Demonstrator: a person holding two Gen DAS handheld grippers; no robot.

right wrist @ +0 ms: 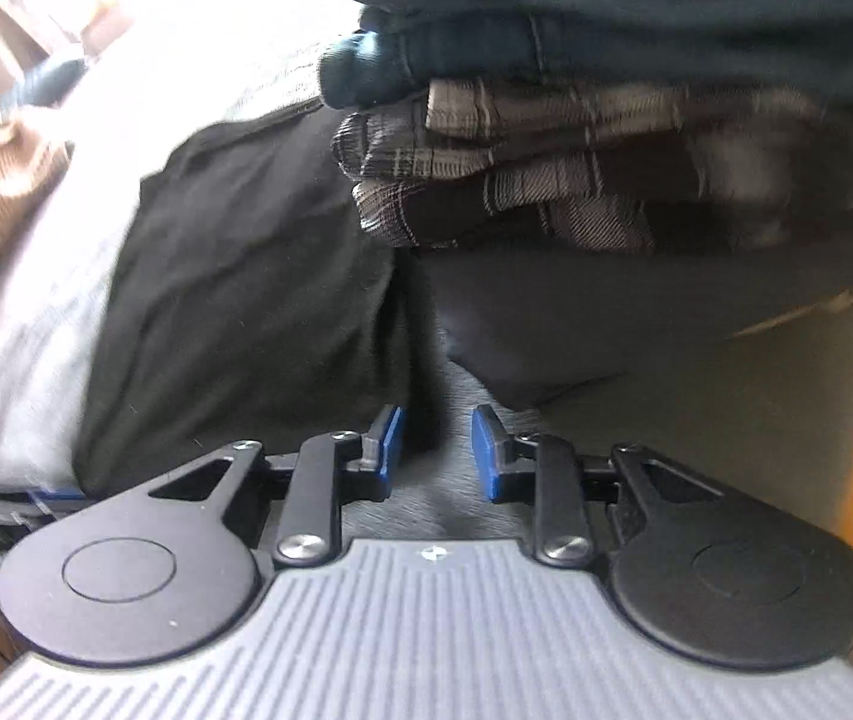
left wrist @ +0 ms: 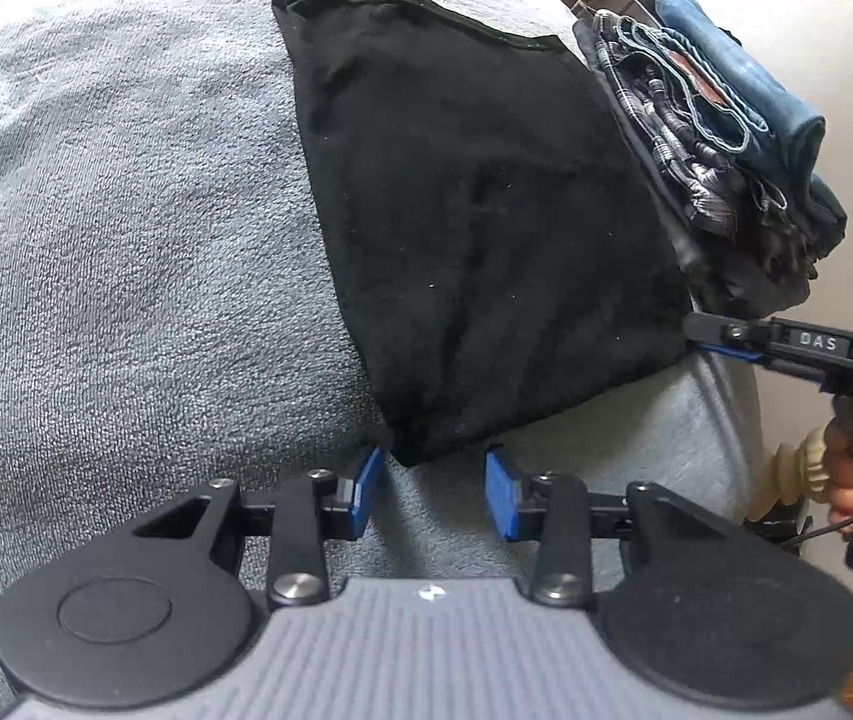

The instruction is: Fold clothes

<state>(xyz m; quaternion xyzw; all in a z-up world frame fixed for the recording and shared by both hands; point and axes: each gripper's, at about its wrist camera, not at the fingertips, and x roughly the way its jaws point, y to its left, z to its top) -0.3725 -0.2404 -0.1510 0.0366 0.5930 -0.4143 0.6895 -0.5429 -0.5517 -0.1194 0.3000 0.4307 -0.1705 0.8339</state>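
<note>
1. The folded black garment point(left wrist: 474, 210) lay flat on the grey towel point(left wrist: 126, 240), just beside a stack of folded clothes point(left wrist: 720, 138)
2. The left gripper point(left wrist: 435, 489) stood at its near corner, jaws apart and not pressing the cloth
3. The right gripper point(right wrist: 435, 450) was at the garment's other corner, jaws apart with nothing clamped

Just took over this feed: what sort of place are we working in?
Probably a home, likely a bed or sofa used for folding laundry. A soft grey blanket covers the surface, a black garment lies folded on it, and a stack of folded clothes sits beside.
</note>
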